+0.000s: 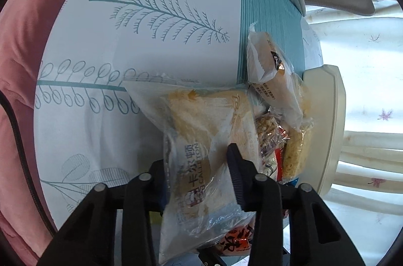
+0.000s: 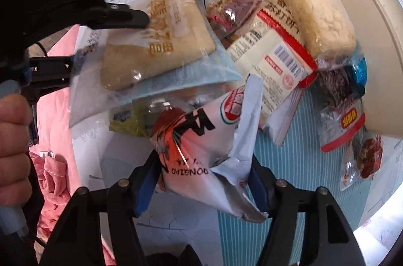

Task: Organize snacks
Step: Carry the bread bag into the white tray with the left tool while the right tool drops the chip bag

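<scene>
In the left wrist view, the left gripper (image 1: 201, 178) is clamped on a clear-wrapped bread packet (image 1: 201, 140) with brown lettering — its pads press into the wrapper on both sides. The packet lies on the table (image 1: 163, 44), which wears a white cloth printed with teal leaves and a teal striped band. To the right of the packet sits a heap of other snacks: a long cake packet (image 1: 272, 74) on top, a nut bar (image 1: 267, 132) in clear wrap below it, and a pale rice cracker block (image 1: 297, 155) at the edge. A cream-coloured tray (image 1: 330, 115) lies just beyond the heap (only its rim shows). A pink fabric (image 1: 22, 64) fills the left side.

In the right wrist view, the right gripper (image 2: 204, 178) points down and grips a white and orange snack bag (image 2: 201, 150), whose crumpled body sits between the blue pads and touches both. The left gripper (image 2: 110, 14) enters from the upper left, closed on the bread packet (image 2: 156, 39). A red-edged cracker packet (image 2: 277, 59) and the rice cracker block (image 2: 320, 16) lie past the bag, near the tray (image 2: 365, 14). A hand (image 2: 12, 147) shows at the left edge.
</scene>
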A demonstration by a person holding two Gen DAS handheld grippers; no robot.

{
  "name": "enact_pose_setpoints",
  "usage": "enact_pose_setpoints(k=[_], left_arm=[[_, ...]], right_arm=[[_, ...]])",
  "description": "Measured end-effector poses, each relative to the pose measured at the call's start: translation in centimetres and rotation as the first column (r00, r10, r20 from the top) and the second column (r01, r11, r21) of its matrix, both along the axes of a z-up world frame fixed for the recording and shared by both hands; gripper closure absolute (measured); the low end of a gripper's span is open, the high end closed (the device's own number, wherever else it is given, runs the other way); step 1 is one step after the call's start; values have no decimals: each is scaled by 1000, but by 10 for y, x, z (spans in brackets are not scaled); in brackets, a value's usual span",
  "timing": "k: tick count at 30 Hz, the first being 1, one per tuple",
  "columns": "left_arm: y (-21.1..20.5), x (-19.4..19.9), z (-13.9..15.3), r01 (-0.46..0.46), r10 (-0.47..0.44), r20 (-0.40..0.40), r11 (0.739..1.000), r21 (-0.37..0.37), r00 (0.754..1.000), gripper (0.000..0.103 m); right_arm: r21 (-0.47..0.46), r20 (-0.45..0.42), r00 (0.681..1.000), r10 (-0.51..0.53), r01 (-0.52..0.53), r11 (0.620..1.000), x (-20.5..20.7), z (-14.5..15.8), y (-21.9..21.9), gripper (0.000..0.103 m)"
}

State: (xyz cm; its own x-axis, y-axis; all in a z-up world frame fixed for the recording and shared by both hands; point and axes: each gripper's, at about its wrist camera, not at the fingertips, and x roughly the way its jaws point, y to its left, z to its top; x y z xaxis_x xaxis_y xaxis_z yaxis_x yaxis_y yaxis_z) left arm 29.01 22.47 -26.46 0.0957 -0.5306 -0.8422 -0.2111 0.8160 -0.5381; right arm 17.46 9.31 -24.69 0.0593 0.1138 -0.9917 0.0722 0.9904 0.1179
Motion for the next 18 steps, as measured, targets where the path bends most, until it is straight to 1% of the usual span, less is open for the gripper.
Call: enact_pose_setpoints(k=[2, 6, 10, 12, 16, 18], left_arm=[[2, 0, 6, 5, -5, 9, 1000, 0, 1000, 74], [6, -6, 23, 18, -19, 40, 999, 36, 999, 77], [7, -20, 45, 45, -48, 61, 997, 56, 997, 80], [7, -29, 56, 60, -65, 64, 996, 69, 996, 81], [10, -51, 79, 77, -84, 78, 993, 88, 993, 82], [9, -63, 95, 75, -84, 105, 994, 86, 991, 82]], right_arm=[[6, -19, 1000, -15, 15, 1000, -1, 0, -2, 38], [28, -76, 994, -82, 84, 996, -13, 0, -8, 39], [59, -111, 983, -146, 154, 986, -29, 2, -19, 39], [68, -123, 976, -181, 191, 979, -33, 8, -26, 39], [75, -116, 969, -219, 229, 971, -39, 26, -38, 39], [77, -111, 965, -239, 248, 966, -45, 36, -41, 39]])
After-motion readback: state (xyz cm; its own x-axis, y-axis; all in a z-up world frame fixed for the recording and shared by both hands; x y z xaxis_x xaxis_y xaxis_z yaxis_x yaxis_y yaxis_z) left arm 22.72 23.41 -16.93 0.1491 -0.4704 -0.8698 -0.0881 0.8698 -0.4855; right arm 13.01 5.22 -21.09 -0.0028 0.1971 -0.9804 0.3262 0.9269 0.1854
